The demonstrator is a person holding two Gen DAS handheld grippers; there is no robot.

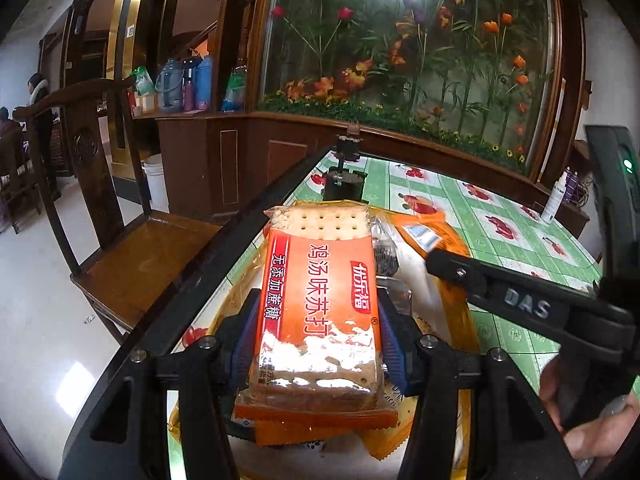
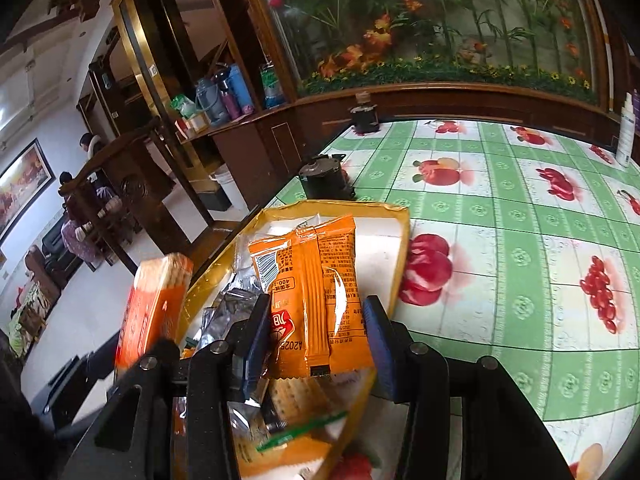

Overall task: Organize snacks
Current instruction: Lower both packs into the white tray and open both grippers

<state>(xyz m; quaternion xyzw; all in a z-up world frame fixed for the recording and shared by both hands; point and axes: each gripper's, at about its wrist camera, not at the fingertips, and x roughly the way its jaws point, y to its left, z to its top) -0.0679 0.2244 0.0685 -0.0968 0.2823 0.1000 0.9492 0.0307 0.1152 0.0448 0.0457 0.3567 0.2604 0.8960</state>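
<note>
My left gripper (image 1: 318, 320) is shut on an orange pack of soda crackers (image 1: 320, 300) and holds it above a shallow orange tray (image 1: 466, 320) full of snacks. The same cracker pack shows at the left of the right wrist view (image 2: 154, 304). My right gripper (image 2: 316, 320) is shut on an orange snack sachet (image 2: 316, 292) over the same tray (image 2: 396, 248), which holds silver packets (image 2: 232, 304) and more crackers. The right gripper's finger (image 1: 500, 284) reaches in from the right in the left wrist view.
The table has a green fruit-print cloth (image 2: 500, 208). Two small dark jars (image 2: 324, 180) stand beyond the tray. A white spray bottle (image 2: 626, 132) stands at the far right. A wooden chair (image 1: 132, 248) is left of the table edge.
</note>
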